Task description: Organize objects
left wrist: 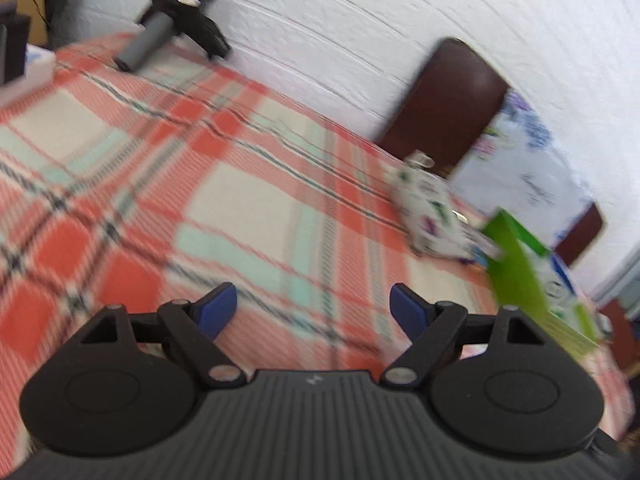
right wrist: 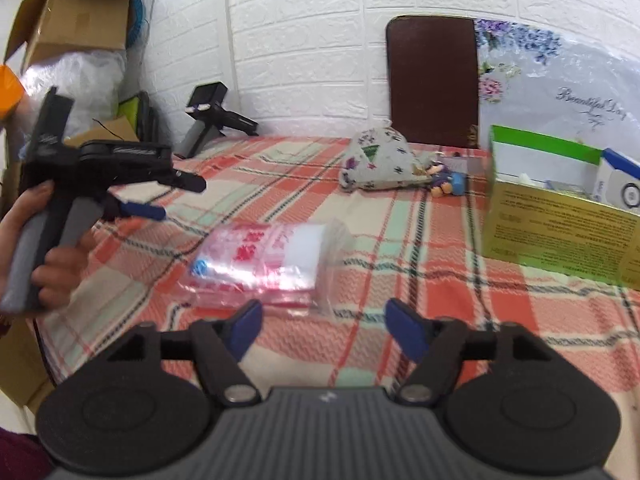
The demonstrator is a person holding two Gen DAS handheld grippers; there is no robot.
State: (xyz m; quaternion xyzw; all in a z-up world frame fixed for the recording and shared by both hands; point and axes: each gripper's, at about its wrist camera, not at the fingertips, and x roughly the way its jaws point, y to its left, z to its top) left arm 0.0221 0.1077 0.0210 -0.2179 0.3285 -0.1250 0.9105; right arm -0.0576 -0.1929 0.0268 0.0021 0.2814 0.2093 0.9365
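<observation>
1. Right tool (right wrist: 325, 322), nearest of all: wide open, blue pads far apart, holding nothing. Hanging just above the desk (right wrist: 440, 300) with its red checked cloth.
2. Left tool (left wrist: 312, 308): also wide open and empty, only bare cloth between the pads. Seen from the right tool at 10 o'clock, held up off the desk by a hand (right wrist: 48, 248). Blurry picture on this side.
3. Just past the right tool, at 12 o'clock: plastic bag pack (right wrist: 264, 260), see-through with red print, lying flat on the cloth. Not touched by either tool. Likely the next thing to pick up.
4. Further off at 2 o'clock: green box (right wrist: 560, 236), open on top, with some packets showing inside. Probably the place for putting things away.
5. Far at 12 o'clock: cloth pouch (right wrist: 376, 160) with little flowers, slumped on the desk. Right beside it at 1 o'clock, a small toy (right wrist: 448, 180), too blurry to name.
6. At the far edge, 11 o'clock: a spare tool (right wrist: 212, 116) standing alone. Behind the desk: a brown chair (right wrist: 434, 80) and a white brick wall (right wrist: 300, 40). Up at 10 o'clock, a cardboard box (right wrist: 76, 16).
7. Job guess: partly done. A few things in the box already. Left to do: bag pack, pouch and toy, all out on the desk.
</observation>
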